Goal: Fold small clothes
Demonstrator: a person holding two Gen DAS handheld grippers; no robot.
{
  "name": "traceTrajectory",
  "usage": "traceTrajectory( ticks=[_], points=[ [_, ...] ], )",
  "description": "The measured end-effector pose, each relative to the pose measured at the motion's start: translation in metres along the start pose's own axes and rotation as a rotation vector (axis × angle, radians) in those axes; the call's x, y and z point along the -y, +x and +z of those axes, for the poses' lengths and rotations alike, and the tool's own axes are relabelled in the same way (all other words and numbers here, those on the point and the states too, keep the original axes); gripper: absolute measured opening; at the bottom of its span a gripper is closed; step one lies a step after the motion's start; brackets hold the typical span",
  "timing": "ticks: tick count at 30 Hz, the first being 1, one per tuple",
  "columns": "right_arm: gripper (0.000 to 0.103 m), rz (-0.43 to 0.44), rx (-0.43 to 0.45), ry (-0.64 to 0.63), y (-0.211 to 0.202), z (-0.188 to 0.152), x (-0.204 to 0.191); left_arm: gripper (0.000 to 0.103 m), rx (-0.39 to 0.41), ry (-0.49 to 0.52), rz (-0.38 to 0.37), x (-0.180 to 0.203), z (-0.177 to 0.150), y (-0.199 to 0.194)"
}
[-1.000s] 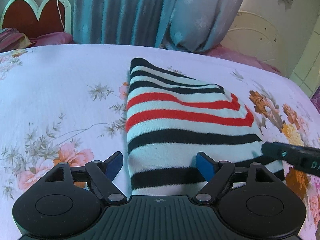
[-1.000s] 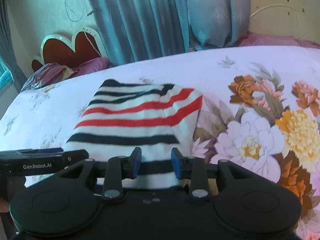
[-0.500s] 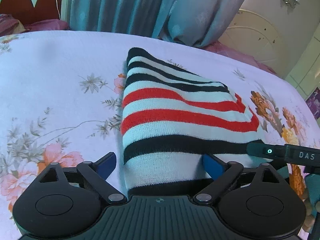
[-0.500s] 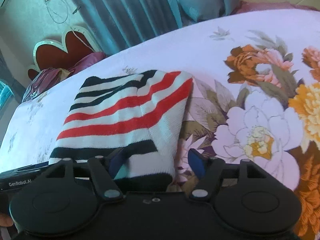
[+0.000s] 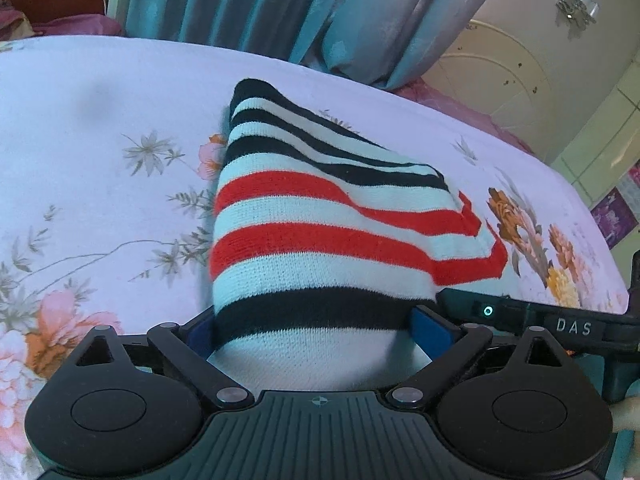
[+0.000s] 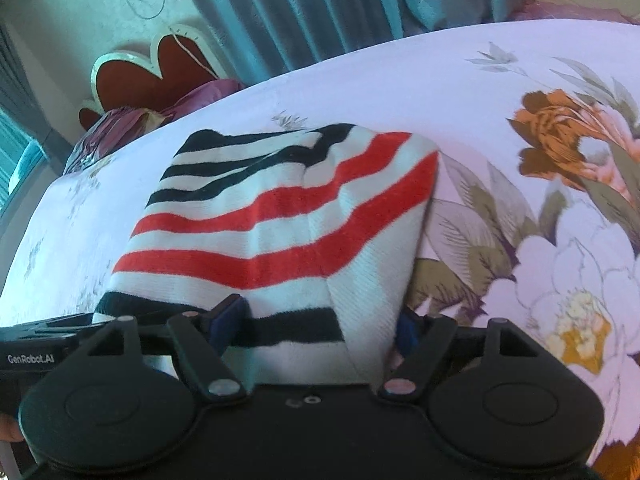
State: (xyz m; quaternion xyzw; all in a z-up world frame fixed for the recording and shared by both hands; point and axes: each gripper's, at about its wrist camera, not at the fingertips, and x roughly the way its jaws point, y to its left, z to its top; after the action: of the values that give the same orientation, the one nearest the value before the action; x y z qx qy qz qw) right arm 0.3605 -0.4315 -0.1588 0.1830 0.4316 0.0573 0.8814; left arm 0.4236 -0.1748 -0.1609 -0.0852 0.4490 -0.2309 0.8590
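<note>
A small knit garment (image 5: 320,232) with white, black and red stripes lies folded on the floral bedsheet (image 5: 100,128). It also shows in the right wrist view (image 6: 280,220). My left gripper (image 5: 316,330) is open, its blue-padded fingers astride the garment's near left edge. My right gripper (image 6: 320,320) is open, astride the near right corner, with cloth between the fingers. The right gripper's body shows in the left wrist view (image 5: 560,320); the left gripper's body shows in the right wrist view (image 6: 36,344).
Blue curtains (image 5: 280,8) hang behind the bed. A red heart-shaped headboard (image 6: 160,68) and purple pillows (image 6: 132,116) stand at the far left. Large flower prints (image 6: 560,240) cover the sheet to the right of the garment.
Both grippers have moved forward onto the garment's near edge. The right gripper opened from nearly shut. The cloth now sits between the fingers of both.
</note>
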Motion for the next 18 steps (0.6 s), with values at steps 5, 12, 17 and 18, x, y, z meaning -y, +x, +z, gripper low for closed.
traceTrajectory(
  ticks=[5,12,17,18],
  points=[
    [0.056,0.017,-0.003,0.001,-0.001,0.002,0.000,0.087,0.021,0.008,0.003,0.005,-0.001,-0.001],
    [0.053,0.026,0.009,0.041,0.002,0.001,0.006,0.074,0.044,0.025,0.030,0.011,0.000,-0.005],
    [0.036,0.064,0.032,0.096,-0.008,0.000,0.000,0.053,0.074,0.064,0.047,0.021,0.001,-0.019],
    [0.036,0.078,0.039,0.109,-0.011,0.000,0.001,0.051,0.079,0.072,0.046,0.021,0.002,-0.022]
  ],
)
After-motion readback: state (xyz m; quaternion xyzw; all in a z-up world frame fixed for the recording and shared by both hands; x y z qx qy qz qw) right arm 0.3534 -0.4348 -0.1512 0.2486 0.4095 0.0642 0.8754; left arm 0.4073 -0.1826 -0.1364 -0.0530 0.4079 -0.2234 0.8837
